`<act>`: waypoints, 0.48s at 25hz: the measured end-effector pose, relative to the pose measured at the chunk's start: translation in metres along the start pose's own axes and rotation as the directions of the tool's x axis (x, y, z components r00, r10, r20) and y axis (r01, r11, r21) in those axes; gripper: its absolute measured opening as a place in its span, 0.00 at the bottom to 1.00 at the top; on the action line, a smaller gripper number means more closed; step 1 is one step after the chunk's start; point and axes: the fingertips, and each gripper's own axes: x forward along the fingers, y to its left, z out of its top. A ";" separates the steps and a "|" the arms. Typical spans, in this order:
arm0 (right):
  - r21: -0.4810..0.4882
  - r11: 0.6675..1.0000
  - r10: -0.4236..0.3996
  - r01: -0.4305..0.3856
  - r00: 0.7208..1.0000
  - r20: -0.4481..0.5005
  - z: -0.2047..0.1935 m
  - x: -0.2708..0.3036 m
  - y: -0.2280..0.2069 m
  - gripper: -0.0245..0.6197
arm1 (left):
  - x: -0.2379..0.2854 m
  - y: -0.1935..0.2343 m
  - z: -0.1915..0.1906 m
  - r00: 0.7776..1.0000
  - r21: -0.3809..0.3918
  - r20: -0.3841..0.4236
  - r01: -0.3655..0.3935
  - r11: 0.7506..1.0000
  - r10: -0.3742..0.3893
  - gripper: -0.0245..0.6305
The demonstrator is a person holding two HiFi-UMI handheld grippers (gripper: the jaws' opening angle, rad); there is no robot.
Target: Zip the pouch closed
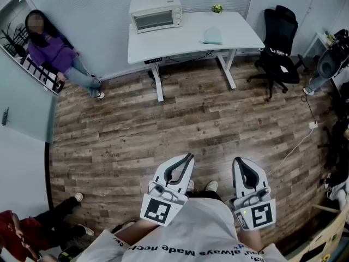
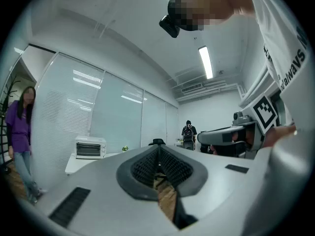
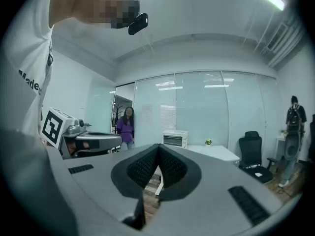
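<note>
Left gripper (image 1: 187,157) and right gripper (image 1: 240,160) hover, jaws pressed together on nothing. The pale pouch (image 1: 212,35) on the far desk (image 1: 180,40) looks soft and light, so pinch its fabric edge.

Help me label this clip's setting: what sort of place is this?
Most likely an office: a white desk carrying a toaster oven, a black office chair beside it, and wood-look flooring.

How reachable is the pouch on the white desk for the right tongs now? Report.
Probably not yet: the right tongs, shut and empty, are by the person's body, the pouch across wood floor; nothing blocks walking over.
</note>
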 end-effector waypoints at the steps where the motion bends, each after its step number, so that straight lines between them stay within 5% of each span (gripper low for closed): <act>1: 0.017 1.000 0.002 -0.002 1.000 0.000 -0.002 0.003 0.002 0.05 | -0.002 0.003 -0.005 1.000 0.005 -0.023 0.006 1.000 -0.006 0.08; 12: 0.068 0.998 0.015 -0.015 1.000 0.004 -0.010 0.046 -0.008 0.05 | 0.018 0.044 -0.017 0.999 -0.018 -0.043 -0.004 1.000 0.003 0.08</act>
